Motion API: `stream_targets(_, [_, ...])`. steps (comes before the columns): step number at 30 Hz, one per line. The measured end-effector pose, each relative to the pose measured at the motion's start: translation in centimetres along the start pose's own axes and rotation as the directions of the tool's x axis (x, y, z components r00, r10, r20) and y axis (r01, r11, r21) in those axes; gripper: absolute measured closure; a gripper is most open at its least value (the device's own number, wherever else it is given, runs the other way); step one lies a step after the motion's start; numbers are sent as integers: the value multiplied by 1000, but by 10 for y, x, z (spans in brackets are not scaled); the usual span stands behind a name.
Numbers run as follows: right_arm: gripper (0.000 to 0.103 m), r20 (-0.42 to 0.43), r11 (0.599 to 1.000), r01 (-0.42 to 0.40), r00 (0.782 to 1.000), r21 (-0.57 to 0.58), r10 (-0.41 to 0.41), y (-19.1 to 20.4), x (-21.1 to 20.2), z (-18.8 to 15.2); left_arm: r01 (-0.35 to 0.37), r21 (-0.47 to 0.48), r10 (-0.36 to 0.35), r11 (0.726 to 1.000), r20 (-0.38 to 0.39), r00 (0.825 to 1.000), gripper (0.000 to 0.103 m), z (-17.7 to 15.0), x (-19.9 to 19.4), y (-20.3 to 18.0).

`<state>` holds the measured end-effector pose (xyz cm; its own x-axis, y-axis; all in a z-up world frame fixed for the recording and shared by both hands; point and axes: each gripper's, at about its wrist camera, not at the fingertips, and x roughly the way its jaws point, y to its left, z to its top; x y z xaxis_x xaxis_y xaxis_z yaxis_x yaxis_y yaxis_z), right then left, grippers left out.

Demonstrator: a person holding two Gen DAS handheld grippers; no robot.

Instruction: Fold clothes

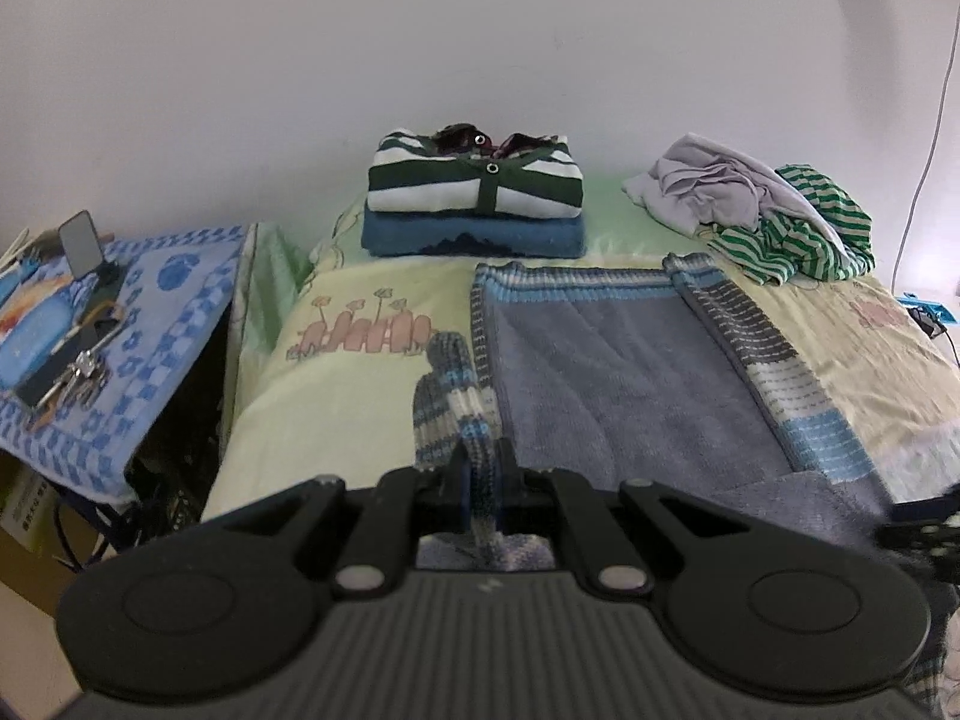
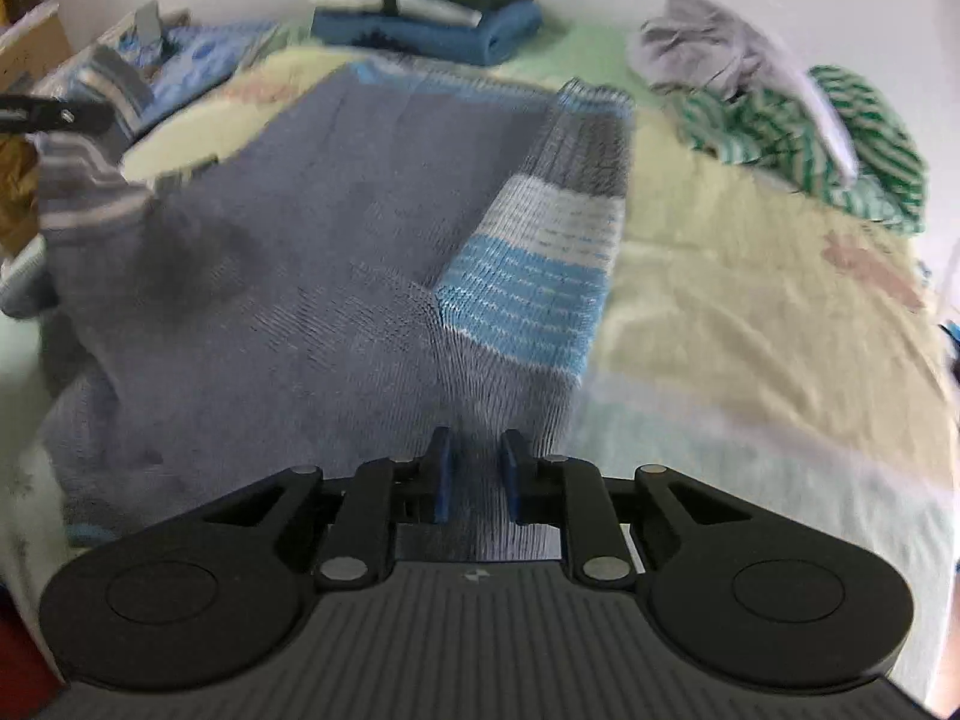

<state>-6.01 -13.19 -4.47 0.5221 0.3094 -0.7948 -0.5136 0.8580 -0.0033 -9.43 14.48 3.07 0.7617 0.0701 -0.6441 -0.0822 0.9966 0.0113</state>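
A grey-blue knit sweater (image 1: pixel 624 378) (image 2: pixel 288 252) with blue, white and grey striped sleeves lies spread on the bed (image 1: pixel 336 408) (image 2: pixel 750 276). My left gripper (image 1: pixel 483 459) is shut on the striped left sleeve (image 1: pixel 447 396), which rises bunched from between the fingers. It also shows at the left edge of the right wrist view, lifting that sleeve (image 2: pixel 84 180). My right gripper (image 2: pixel 478 474) is shut on the sweater's near edge below the right sleeve (image 2: pixel 540 264), where the knit stretches into the jaws. The right gripper (image 1: pixel 924 519) peeks in at the left wrist view's right edge.
Against the back wall a folded green-and-white striped garment sits on a folded blue one (image 1: pixel 474 204) (image 2: pixel 426 6). A loose heap of grey and green-striped clothes (image 1: pixel 768 210) (image 2: pixel 780 102) lies back right. Left of the bed a blue-cloth side table (image 1: pixel 156 324) holds keys and a phone.
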Motion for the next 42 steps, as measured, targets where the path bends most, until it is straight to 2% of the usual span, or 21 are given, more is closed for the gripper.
stream_targets(3, [84, -24, 999, -6, 1000, 45, 7, 5, -12, -16, 12, 15, -12, 1000, -3, 1000, 101, 2, 1, 0])
stream_targets(5, [85, -52, 999, 13, 999, 35, -11, 9, -10, -30, 9, 24, -9, 1000, -11, 1000, 101, 1, 2, -2])
stream_targets(7, [85, -39, 999, 38, 999, 27, -36, 11, -14, -36, 4, 34, -4, 999, -15, 1000, 101, 1, 1, -5])
stream_targets(10, [85, -20, 998, 20, 1000, 53, -19, 8, -29, -31, -7, 49, 7, 999, -12, 1000, 100, 0, -1, -11])
stream_targets(14, [86, -90, 998, 23, 996, 55, -18, 5, -19, -43, -22, 57, 23, 998, -17, 1000, 100, 1, -4, -20])
stream_targets(17, [85, -71, 999, 22, 997, -30, -24, 10, -27, -42, -45, 72, 46, 996, -12, 999, 100, 4, -7, -25])
stream_targets(24, [84, 6, 976, -55, 998, -211, 58, 25, -41, -56, -122, 89, 121, 989, 16, 993, 97, 13, -14, -28])
stream_targets(28, [85, 37, 940, -11, 999, -341, 25, 30, -26, -67, -160, 84, 159, 983, 26, 987, 95, 19, -18, -26])
stream_targets(30, [88, 45, 938, -13, 999, -346, 30, 27, -27, -66, -183, 92, 180, 979, 39, 983, 94, 20, -19, -26])
stream_targets(31, [97, 44, 941, -15, 999, -337, 32, 24, -28, -64, -189, 91, 186, 978, 38, 982, 94, 20, -19, -27])
stream_targets(35, [98, 7, 936, -109, 993, -334, 118, 20, -41, -61, -152, 32, 153, 988, -8, 988, 92, 14, -19, -23])
stream_targets(37, [97, -14, 927, -119, 992, -356, 122, 21, -38, -64, -157, 23, 158, 987, -23, 987, 88, 7, -19, -23])
stream_targets(39, [96, -28, 922, -125, 992, -366, 123, 22, -36, -64, -166, 19, 167, 986, -42, 985, 88, -1, -21, -22])
stream_targets(41, [85, -35, 928, -172, 985, -330, 170, 16, -43, -51, -153, -4, 153, 988, -60, 986, 88, -10, -26, -18])
stream_targets(42, [83, -9, 932, -197, 979, -303, 204, 13, -49, -43, -140, -21, 138, 990, -65, 988, 88, -15, -29, -16])
